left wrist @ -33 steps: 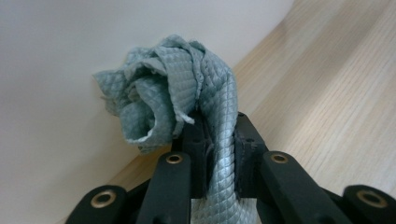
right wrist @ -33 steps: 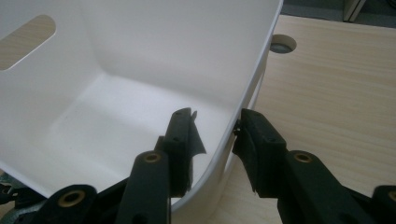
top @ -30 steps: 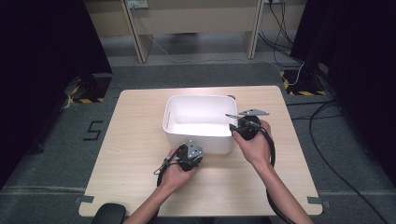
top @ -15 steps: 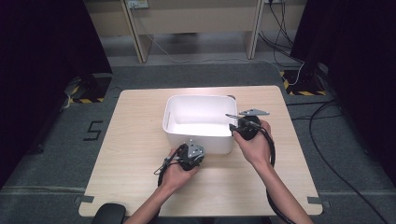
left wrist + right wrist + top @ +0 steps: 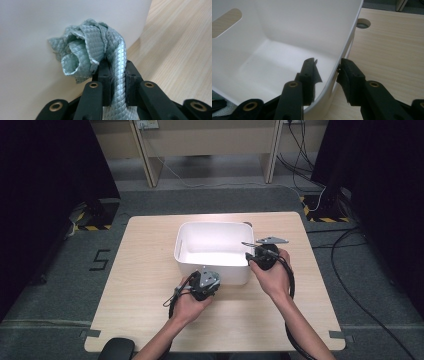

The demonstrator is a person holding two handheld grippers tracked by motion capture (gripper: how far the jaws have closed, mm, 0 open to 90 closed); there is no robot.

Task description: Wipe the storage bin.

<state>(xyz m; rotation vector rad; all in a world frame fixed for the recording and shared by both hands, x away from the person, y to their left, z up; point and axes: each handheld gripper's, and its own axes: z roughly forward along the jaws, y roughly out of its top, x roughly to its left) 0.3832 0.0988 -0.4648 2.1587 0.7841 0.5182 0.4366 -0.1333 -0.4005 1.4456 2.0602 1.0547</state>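
Left gripper (image 5: pixel 117 82) pinching a grey-green cloth (image 5: pixel 95 57) against the outside of a white bin (image 5: pixel 212 251)

Cloth is quilted, diamond-textured, bunched into a rolled wad above the jaws with a strip running down between them, pressed at the bin's near wall just above the wooden table (image 5: pixel 145 270). Right gripper (image 5: pixel 327 72) straddles the bin's right-hand rim, one jaw inside, one outside; can't tell if the pads actually press it.

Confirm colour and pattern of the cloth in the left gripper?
Pale grey-green cloth with a quilted diamond texture; clearest in the left gripper view.
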